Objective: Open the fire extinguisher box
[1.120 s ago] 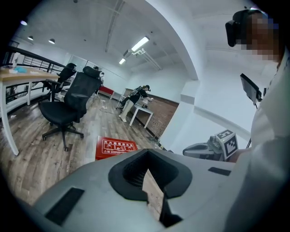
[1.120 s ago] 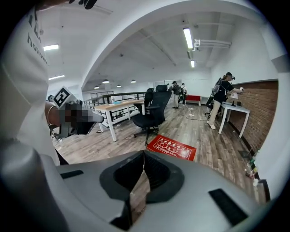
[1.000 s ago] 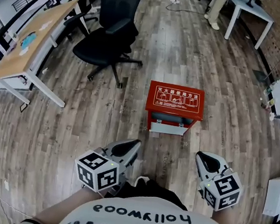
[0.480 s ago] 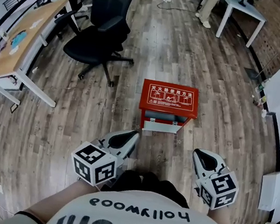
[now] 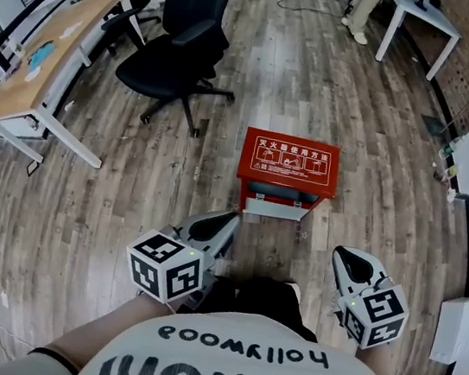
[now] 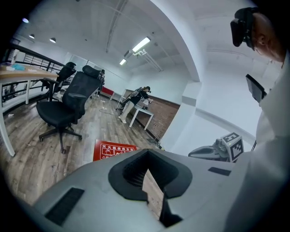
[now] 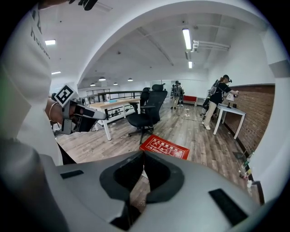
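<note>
Fire extinguisher box [image 5: 290, 163] — red, stood on the floor [image 5: 174, 182] ahead, lid apparently down, well apart from both grippers. Left gripper [image 5: 230, 217] and right gripper [image 5: 339, 253] — fingers pressed together, nothing held; the opening is judged not yet begun.

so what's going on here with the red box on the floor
A person stands over a red fire extinguisher box on the wooden floor, with a gripper in each hand. The left gripper and right gripper are both short of the box, jaws together and empty. Nothing touches the box yet.
</note>
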Demonstrator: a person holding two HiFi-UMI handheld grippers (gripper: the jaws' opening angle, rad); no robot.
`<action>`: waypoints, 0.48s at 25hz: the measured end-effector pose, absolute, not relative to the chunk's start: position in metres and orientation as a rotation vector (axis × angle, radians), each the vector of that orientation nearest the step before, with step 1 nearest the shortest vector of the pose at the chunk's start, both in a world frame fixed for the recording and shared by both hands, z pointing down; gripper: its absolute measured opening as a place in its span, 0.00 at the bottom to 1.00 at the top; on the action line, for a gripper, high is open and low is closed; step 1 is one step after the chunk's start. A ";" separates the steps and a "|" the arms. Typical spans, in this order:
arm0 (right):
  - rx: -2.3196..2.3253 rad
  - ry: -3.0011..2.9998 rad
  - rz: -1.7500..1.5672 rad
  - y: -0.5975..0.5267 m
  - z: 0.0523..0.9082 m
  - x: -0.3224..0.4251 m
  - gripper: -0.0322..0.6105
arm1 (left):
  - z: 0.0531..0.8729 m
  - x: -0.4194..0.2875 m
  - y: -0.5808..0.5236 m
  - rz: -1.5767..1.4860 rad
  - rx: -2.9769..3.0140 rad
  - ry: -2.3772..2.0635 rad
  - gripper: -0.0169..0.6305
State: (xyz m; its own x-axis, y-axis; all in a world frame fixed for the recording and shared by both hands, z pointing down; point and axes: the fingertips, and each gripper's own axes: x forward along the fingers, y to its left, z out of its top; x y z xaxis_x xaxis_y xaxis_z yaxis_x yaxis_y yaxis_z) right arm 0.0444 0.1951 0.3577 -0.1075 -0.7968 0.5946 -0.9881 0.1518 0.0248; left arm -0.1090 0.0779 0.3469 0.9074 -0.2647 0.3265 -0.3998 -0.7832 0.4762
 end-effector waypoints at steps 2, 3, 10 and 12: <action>1.687 -1.977 0.533 0.191 0.357 0.058 0.07 | 0.347 -0.101 0.079 0.340 2.511 -0.499 0.04; 1.684 -1.988 0.536 0.190 0.358 0.065 0.07 | 0.347 -0.096 0.079 0.344 2.509 -0.512 0.04; 1.621 -2.073 0.564 0.174 0.366 0.111 0.07 | 0.341 -0.059 0.086 0.366 2.506 -0.583 0.04; 1.588 -2.094 0.563 0.171 0.369 0.121 0.07 | 0.341 -0.048 0.090 0.372 2.506 -0.600 0.04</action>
